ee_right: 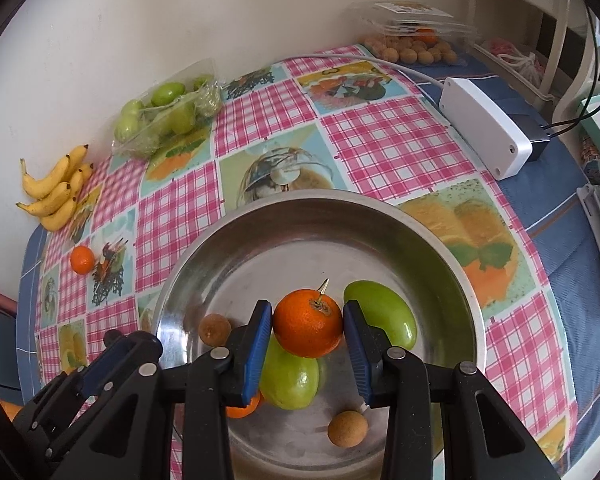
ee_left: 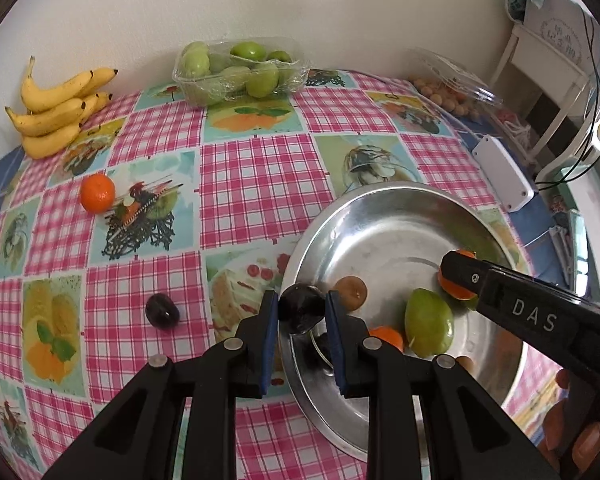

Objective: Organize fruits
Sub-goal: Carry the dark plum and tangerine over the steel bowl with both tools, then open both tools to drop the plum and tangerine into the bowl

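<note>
My left gripper (ee_left: 302,310) is shut on a dark plum (ee_left: 301,307) over the near left rim of the steel bowl (ee_left: 380,196). My right gripper (ee_right: 307,326) is shut on an orange tangerine (ee_right: 307,328) and holds it above the bowl (ee_right: 300,200); it shows from the side in the left wrist view (ee_left: 456,276). In the bowl lie two green fruits (ee_right: 384,320) (ee_right: 290,380), another tangerine (ee_left: 388,338) and small brown longans (ee_right: 347,429) (ee_left: 352,292). A second plum (ee_left: 162,311) and a tangerine (ee_left: 97,193) lie on the checked tablecloth.
A bunch of bananas (ee_left: 56,108) and a clear pack of green fruits (ee_left: 236,72) stand by the wall. Loose longans and an open plastic box (ee_right: 412,44) are at the far right. A white box with a cable (ee_right: 484,128) lies right of the bowl.
</note>
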`<state>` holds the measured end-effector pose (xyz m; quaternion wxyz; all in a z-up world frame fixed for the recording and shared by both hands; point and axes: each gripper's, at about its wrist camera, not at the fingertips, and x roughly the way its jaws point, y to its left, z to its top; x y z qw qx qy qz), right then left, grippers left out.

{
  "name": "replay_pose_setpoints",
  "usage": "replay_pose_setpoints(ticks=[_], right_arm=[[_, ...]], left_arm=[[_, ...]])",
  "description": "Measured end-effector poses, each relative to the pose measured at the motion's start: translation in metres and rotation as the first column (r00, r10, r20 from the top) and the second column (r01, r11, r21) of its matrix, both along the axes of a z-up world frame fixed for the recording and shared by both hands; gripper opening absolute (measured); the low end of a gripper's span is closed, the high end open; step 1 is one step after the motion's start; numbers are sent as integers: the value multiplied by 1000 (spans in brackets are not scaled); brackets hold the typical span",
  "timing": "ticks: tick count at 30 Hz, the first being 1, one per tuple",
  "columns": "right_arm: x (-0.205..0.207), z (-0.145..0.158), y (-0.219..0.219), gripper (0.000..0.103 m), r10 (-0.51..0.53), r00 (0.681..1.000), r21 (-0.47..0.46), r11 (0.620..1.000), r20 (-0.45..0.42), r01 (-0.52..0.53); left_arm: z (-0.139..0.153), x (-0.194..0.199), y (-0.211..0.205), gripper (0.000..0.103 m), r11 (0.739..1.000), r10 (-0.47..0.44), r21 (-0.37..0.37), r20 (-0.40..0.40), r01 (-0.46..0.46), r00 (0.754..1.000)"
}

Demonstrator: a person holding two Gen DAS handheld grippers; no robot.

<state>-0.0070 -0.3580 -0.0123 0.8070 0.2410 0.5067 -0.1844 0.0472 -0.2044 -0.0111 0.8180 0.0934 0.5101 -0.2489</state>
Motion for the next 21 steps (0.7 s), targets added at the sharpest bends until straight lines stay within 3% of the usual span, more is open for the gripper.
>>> replay_pose_setpoints(ticks=[21], right_arm=[[11,-10,5,40,11,999,-24,1000,-45,-12]], left_arm=[[-6,1,-6,25,999,-11,31,26,10,1000]])
